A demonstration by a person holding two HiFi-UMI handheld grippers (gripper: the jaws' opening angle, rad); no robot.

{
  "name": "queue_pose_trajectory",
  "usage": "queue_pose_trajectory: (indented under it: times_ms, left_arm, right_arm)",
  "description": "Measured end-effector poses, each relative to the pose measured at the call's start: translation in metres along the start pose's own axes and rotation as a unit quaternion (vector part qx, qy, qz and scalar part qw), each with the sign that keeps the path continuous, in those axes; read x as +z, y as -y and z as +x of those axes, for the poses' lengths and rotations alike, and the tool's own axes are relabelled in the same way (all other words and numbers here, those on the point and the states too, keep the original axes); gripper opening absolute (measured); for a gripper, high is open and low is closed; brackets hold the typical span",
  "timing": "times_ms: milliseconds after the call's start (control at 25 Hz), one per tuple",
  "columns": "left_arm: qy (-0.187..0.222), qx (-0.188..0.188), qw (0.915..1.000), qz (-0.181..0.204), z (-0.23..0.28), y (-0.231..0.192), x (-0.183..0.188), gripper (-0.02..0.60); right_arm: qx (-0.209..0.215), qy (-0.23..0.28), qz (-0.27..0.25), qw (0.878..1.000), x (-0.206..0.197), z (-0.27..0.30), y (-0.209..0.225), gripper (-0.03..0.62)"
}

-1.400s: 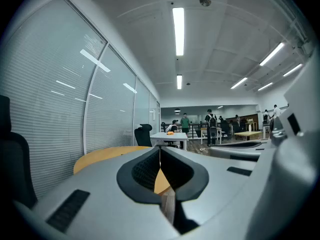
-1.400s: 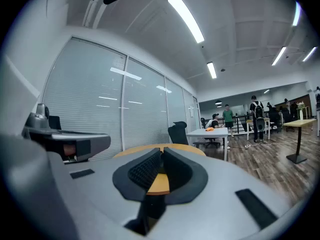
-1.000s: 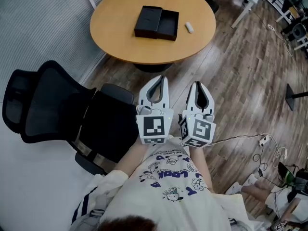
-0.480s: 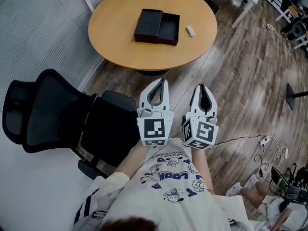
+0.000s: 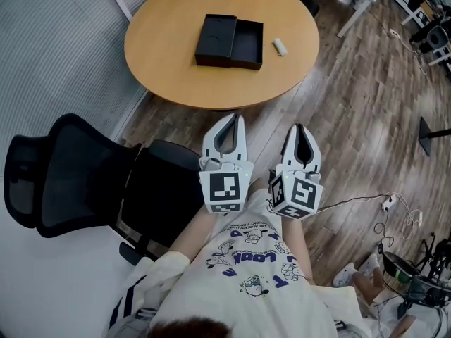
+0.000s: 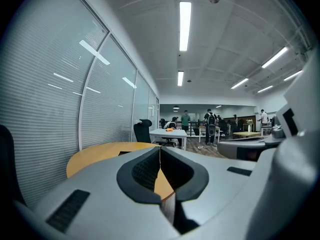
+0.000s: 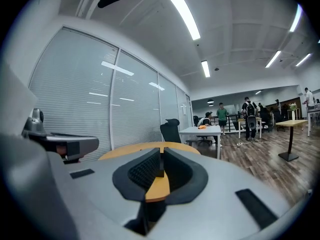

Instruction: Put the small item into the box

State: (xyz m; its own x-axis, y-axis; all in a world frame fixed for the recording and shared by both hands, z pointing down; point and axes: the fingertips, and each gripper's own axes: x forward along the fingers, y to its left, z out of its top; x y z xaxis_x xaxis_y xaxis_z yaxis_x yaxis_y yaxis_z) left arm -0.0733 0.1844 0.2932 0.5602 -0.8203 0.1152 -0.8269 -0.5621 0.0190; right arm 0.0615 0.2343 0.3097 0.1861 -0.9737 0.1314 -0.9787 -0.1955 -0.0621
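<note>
On the round wooden table [image 5: 176, 62] lies an open black box [image 5: 230, 41], its lid beside it on the left. A small white item [image 5: 280, 46] rests on the tabletop just right of the box. My left gripper [image 5: 229, 120] and right gripper [image 5: 301, 130] hang side by side over the floor, short of the table's near edge, both pointing toward it. Each has its jaws shut with nothing between them. From the left gripper view only the table's edge [image 6: 100, 154] shows past the closed jaws [image 6: 160, 151]; the right gripper view shows the same table [image 7: 150, 149] low ahead.
A black mesh office chair [image 5: 91, 182] stands close at my left, next to the left gripper. Blinds and glass walls [image 5: 56, 41] run behind the table. Cables and a plug [image 5: 387, 206] lie on the wood floor at right. People stand far off in the office [image 6: 210, 121].
Both grippers have drifted slightly forward toward the table, which has shifted a little in the head view. Jaws stay shut.
</note>
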Motion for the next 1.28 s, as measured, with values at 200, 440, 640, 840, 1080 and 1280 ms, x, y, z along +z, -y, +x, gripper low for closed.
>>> queue_pose_trajectory:
  times_ms: [200, 440, 640, 840, 1080, 1280]
  left_arm:
    - [-0.008, 0.005, 0.9999, -0.005, 0.014, -0.005, -0.002, 0.015]
    - [-0.010, 0.019, 0.9998, -0.004, 0.043, -0.009, -0.001, 0.015]
    - [-0.008, 0.034, 0.9994, -0.001, 0.074, -0.011, 0.004, 0.015]
    - [-0.008, 0.053, 0.9985, -0.001, 0.111, -0.014, 0.010, 0.015]
    - [-0.012, 0.068, 0.9976, -0.002, 0.156, -0.009, 0.018, 0.015]
    - [-0.013, 0.083, 0.9964, -0.004, 0.190, -0.012, 0.024, 0.015]
  right_arm:
    - [0.004, -0.007, 0.000, 1.000, 0.002, 0.016, 0.003, 0.041]
    - [0.016, -0.004, -0.002, 1.000, 0.007, 0.049, 0.014, 0.041]
    - [0.027, -0.001, 0.004, 1.000, 0.015, 0.087, 0.028, 0.041]
    - [0.046, -0.003, 0.006, 0.999, 0.021, 0.127, 0.041, 0.041]
    - [0.068, -0.005, 0.006, 0.998, 0.033, 0.175, 0.057, 0.041]
    - [0.082, -0.010, 0.004, 0.997, 0.039, 0.214, 0.069, 0.041]
